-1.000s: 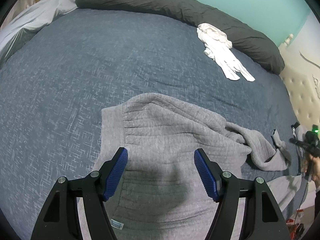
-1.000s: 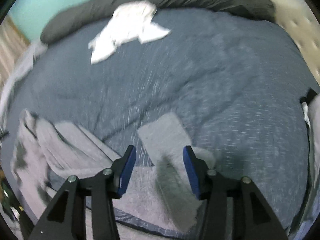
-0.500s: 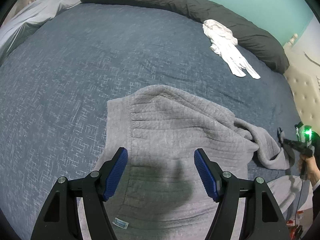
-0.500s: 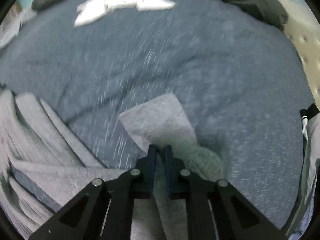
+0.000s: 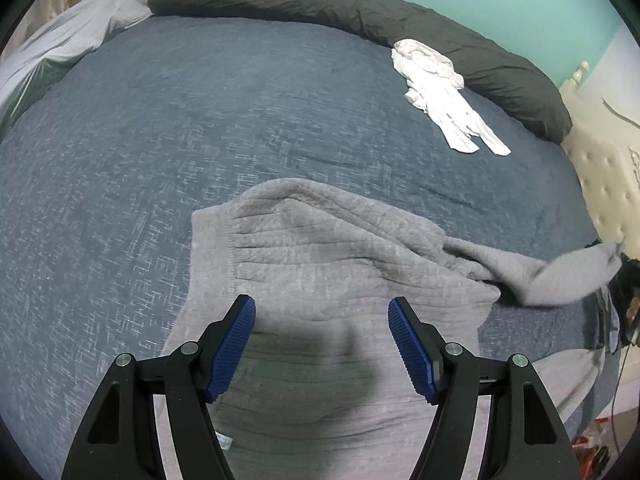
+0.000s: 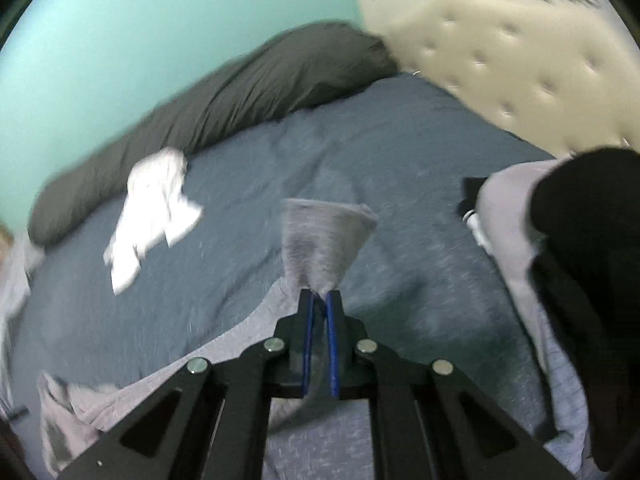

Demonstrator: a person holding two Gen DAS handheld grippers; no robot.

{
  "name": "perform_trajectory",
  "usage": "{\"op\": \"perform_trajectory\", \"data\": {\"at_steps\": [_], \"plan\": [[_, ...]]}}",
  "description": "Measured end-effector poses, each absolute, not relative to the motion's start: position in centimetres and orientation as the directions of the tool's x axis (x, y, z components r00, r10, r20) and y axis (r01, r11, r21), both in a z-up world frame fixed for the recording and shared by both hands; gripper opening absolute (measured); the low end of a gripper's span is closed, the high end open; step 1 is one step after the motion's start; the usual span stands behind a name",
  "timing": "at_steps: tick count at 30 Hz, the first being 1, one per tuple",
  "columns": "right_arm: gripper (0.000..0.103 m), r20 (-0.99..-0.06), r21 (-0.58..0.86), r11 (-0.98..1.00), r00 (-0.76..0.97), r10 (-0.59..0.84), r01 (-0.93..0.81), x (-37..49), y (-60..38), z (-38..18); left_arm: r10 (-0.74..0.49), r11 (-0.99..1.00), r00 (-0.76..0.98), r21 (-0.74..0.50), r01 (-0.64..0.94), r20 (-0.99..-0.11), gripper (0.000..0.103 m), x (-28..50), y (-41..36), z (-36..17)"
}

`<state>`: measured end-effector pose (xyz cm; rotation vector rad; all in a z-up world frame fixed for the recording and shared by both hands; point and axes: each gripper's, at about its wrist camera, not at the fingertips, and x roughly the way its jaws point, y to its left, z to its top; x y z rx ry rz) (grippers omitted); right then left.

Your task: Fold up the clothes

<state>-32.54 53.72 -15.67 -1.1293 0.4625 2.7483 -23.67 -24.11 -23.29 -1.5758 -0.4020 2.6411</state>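
A grey sweatshirt (image 5: 320, 264) lies spread on the dark blue bedspread (image 5: 160, 120). My left gripper (image 5: 322, 308) is open and empty, hovering over the sweatshirt's body. My right gripper (image 6: 319, 294) is shut on the sweatshirt's sleeve cuff (image 6: 322, 246) and holds it lifted above the bed. In the left wrist view that sleeve (image 5: 560, 276) stretches out to the far right, raised off the bedspread. The rest of the sweatshirt (image 6: 160, 392) trails down to the lower left in the right wrist view.
A white garment (image 5: 440, 92) lies crumpled near the long dark pillow (image 5: 360, 12); it also shows in the right wrist view (image 6: 152, 208). A cream tufted headboard (image 6: 520, 60) stands at the right. Lilac and black items (image 6: 560, 240) lie at the bed's right edge.
My right gripper closed on the sleeve cuff and lifted it up and away to the right, stretching the sleeve. My left gripper stayed open over the sweatshirt.
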Motion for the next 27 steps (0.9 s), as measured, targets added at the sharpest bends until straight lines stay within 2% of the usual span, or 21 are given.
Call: {"op": "perform_trajectory", "data": {"at_steps": [1, 12, 16, 18, 20, 24, 27], "plan": [[0.0, -0.689, 0.246, -0.937, -0.725, 0.011, -0.248, -32.1, 54.7, -15.4, 0.165, -0.966, -0.481, -0.239, 0.097, -0.861, 0.073, -23.8, -23.9, -23.3], [0.002, -0.764, 0.24, -0.928, -0.645, 0.001, -0.286, -32.2, 57.3, -21.2, 0.154, -0.971, -0.463, -0.221, 0.094, -0.873, 0.073, -24.9, -22.5, -24.4], [0.002, -0.789, 0.241, -0.951, -0.609, -0.077, -0.193, -33.7, 52.7, -23.1, 0.143, -0.972, -0.472, -0.214, 0.099, -0.87, 0.073, -25.4, -23.5, -24.5], [0.009, -0.79, 0.254, -0.961, -0.597, -0.139, -0.111, -34.5, 49.5, -23.4, 0.132, -0.973, -0.477, -0.205, 0.105, -0.869, 0.073, -25.7, -24.1, -24.5], [0.026, -0.785, 0.276, -0.961, -0.582, -0.212, -0.023, -35.3, 45.8, -23.4, 0.121, -0.974, -0.481, -0.197, 0.11, -0.868, 0.073, -25.9, -24.8, -24.4], [0.031, -0.766, 0.343, -0.928, -0.53, -0.365, 0.143, -36.5, 38.0, -23.0, 0.109, -0.972, -0.486, -0.196, 0.132, -0.867, 0.073, -26.8, -26.7, -24.5], [0.04, -0.752, 0.37, -0.897, -0.489, -0.442, 0.243, -37.4, 32.4, -22.7, 0.108, -0.966, -0.484, -0.206, 0.155, -0.868, 0.073, -27.5, -28.3, -24.8]]}}
